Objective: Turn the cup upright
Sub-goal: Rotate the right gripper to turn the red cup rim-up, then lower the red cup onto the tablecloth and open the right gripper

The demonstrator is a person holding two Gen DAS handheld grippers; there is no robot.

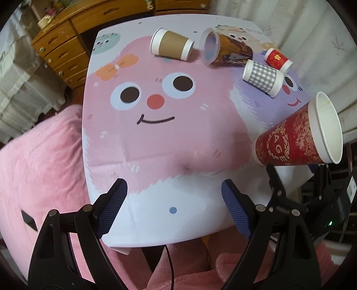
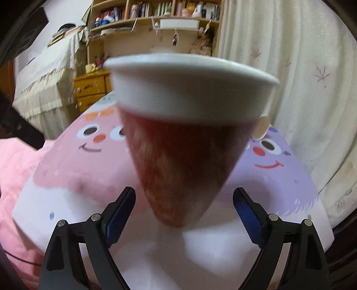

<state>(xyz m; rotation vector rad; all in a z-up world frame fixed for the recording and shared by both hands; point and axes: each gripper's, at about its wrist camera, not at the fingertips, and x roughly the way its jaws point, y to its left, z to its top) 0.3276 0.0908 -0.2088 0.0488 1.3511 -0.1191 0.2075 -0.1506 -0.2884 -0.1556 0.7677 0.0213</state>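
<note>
Your right gripper (image 2: pixel 184 208) stands wide around the blurred red paper cup (image 2: pixel 178 156), white rim up, tilted. Your left gripper (image 1: pixel 174 198) is wide, empty.

**Four spare cups on a cartoon cloth**

The counter (image 1: pixel 156 189) wears a cloth printed with a pink smiling face. Toward its far edge four cups lie on their sides. At 12 o'clock is a brown sleeved cup (image 1: pixel 171 45), and just beside it at 1 o'clock a dark cup with a clear rim (image 1: pixel 225 50). A grey gingham cup (image 1: pixel 263 77) and a small red cup (image 1: pixel 277 58) sit close together at 2 o'clock. Wooden drawers (image 1: pixel 64 51) stand at 10 o'clock, a pink blanket (image 1: pixel 40 167) at 8, and a pale curtain (image 1: pixel 312 55) at 2. The right wrist view shows a bookshelf (image 2: pixel 156 13) at 12.
</note>
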